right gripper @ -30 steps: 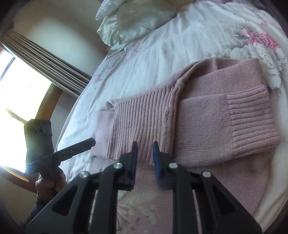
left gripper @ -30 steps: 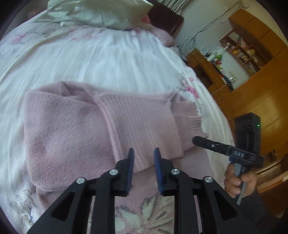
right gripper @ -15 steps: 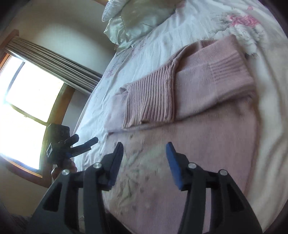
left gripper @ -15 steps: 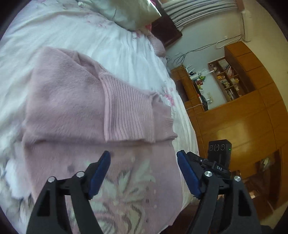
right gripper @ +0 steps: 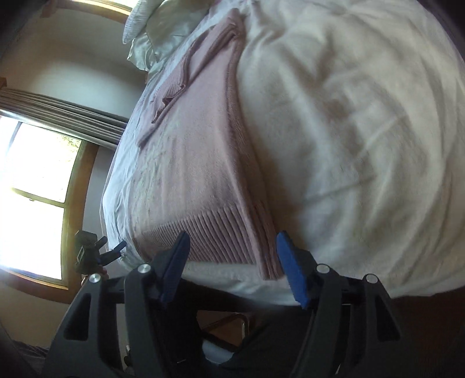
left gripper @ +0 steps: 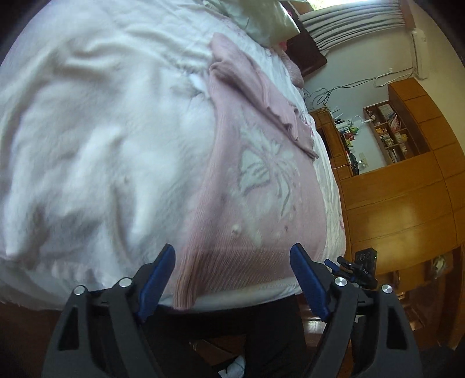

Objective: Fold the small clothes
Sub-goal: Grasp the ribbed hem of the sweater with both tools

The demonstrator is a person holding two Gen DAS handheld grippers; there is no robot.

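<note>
Left wrist view: left gripper (left gripper: 232,273) wide open, 2 blue pads (left gripper: 158,274) spread apart, nothing between them but air. Just past the pads sits the ribbed hem of a pink sweater (left gripper: 255,203), lying flat on a white bedspread (left gripper: 87,130) at the near edge of the bed. Sweater front shows a white bow pattern. Further up, both sleeves lie folded across the chest. Right gripper (left gripper: 338,263) peeks in at lower right, beside the sweater's far hem corner, small and partly hidden. Beyond the sweater: a pale pillow (left gripper: 261,23) at the bed head, grey curtain (left gripper: 354,26), wooden cabinets (left gripper: 407,189) with open shelves along the wall.

Right wrist view: right gripper (right gripper: 232,264) also wide open, blue pads (right gripper: 290,267) straddling the near hem corner of the sweater (right gripper: 197,151) without touching it, as far as the blur allows. Hem ribbing sits between and just past the pads. Left gripper (right gripper: 112,253) shows small at far left, off the bed edge, blue tip pointing at the other hem corner. Folded sleeves further up the sweater, then the pillow (right gripper: 162,32). Bright window (right gripper: 37,189) with a wooden frame on the left wall. Bedspread (right gripper: 363,130) wrinkled, image motion-blurred.
</note>
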